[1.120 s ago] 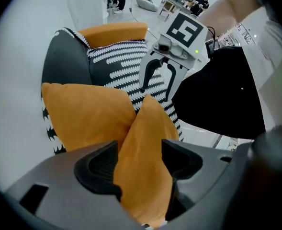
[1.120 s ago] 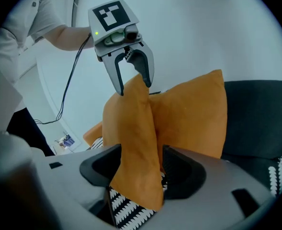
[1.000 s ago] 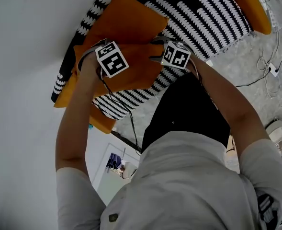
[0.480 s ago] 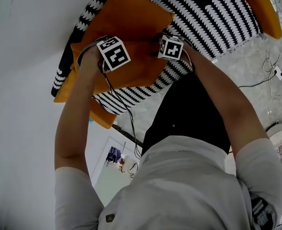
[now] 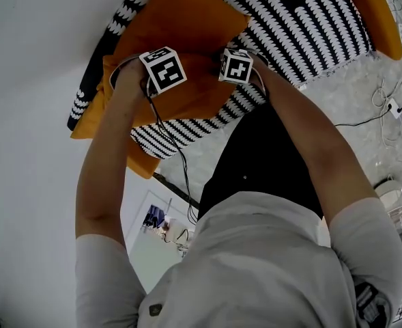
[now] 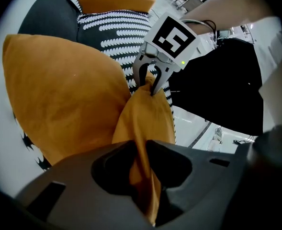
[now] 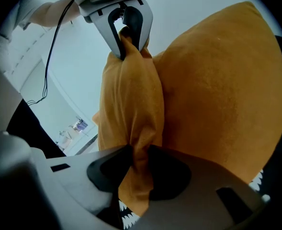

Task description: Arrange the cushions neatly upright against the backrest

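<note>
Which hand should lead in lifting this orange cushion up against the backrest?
Neither alone, probably: left claw and right claw have both just closed on opposite ends of the orange cushion, so lift together.

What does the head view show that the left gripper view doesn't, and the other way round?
Only the head view shows the person's left arm and the marker cube on the left gripper. Only the left gripper view shows that gripper's own jaws, which have just been closing, pinched on one end of the front orange cushion. Both show the right gripper, whose jaws have also just been closing, gripping the cushion's other end, the second orange cushion behind it and the black-and-white sofa.
</note>
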Available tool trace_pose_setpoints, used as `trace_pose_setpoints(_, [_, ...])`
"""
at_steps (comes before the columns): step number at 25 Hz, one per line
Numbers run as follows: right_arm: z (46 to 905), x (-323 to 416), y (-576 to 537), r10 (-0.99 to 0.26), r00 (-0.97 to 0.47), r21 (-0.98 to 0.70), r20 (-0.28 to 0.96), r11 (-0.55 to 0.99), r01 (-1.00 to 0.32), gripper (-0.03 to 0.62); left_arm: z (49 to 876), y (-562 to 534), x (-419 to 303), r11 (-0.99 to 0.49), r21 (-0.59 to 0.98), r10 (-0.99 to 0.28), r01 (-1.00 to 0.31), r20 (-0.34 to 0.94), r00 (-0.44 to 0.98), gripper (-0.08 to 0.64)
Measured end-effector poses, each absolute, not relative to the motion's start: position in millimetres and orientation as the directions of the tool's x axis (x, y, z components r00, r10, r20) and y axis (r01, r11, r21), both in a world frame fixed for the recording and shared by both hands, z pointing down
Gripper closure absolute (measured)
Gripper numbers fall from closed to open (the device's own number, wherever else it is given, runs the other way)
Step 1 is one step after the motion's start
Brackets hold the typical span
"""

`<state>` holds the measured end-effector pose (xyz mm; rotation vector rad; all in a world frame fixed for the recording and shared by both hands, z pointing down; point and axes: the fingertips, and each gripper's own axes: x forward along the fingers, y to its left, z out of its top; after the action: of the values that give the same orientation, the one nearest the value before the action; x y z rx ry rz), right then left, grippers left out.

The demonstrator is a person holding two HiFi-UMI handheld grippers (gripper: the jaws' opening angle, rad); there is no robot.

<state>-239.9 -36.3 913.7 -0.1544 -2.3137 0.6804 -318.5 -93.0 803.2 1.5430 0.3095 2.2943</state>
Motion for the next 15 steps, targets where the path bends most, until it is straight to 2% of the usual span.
trace_pose_setpoints(4, [903.8,-235.8,-34.6,0.283,-0.735,-0.483,0.616,0.873,-0.069,0.506,797.8,-89.9,-319.1,-0.914,0.360,0.404,-0.187,0.853,-0.330,0.502])
trace_pose_setpoints(8, [889.8,-231.3,-30.6,0.281,-0.721,-0.453,0.633,0.890,-0.051,0.557,790.5,-88.6,-320.2,-0.918,0.342,0.391,-0.200,0.866,-0.313,0.522])
trace_pose_setpoints(15, [862.3,-234.4,-16.6,0.289,-0.700,-0.432,0.653,0.901,-0.031,0.565,766.6,-72.2,-328.9,-0.924,0.310,0.362,-0.223,0.896,-0.256,0.534])
